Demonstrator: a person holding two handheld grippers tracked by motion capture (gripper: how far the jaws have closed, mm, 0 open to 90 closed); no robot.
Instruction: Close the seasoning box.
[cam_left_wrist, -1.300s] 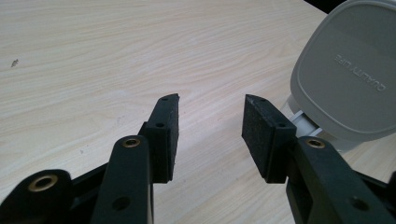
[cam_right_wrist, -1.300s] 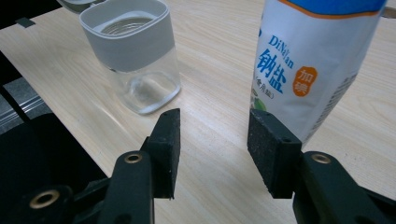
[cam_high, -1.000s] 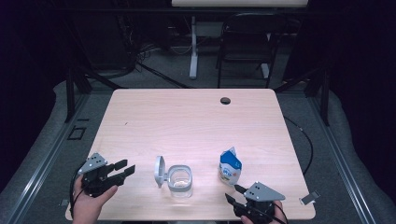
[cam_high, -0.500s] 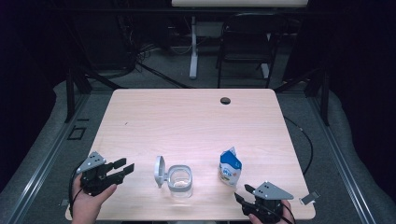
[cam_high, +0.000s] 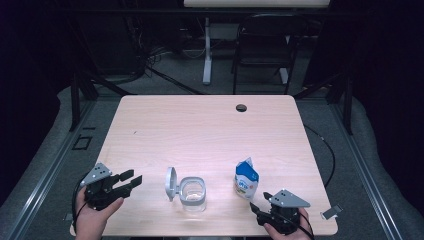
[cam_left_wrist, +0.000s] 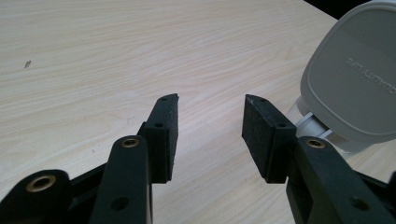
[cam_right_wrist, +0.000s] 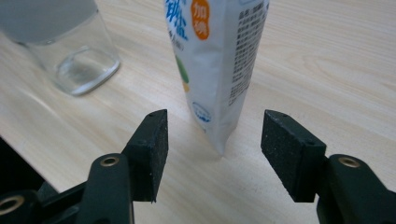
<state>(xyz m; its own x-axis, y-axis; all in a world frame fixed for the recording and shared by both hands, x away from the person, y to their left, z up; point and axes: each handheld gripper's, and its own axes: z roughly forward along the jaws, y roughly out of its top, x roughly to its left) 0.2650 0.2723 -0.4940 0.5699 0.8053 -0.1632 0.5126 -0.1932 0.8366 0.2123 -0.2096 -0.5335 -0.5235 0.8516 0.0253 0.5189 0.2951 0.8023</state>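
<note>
Milk carton could tip before I grip it.
My right tool (cam_right_wrist: 212, 156), jaws just spread apart and empty, faces the narrow carton (cam_right_wrist: 219, 65) edge-on; a nudge topples it toward the open jar (cam_high: 193, 192). My left tool (cam_left_wrist: 210, 135) waits apart.

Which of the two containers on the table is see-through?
The glass jar with its grey lid flipped open, left of the carton; the blue-and-white carton is opaque and printed.

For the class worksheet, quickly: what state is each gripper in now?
Left gripper: open, holding nothing.
Right gripper: jaws just opened, holding nothing; carton stands just ahead.
</note>
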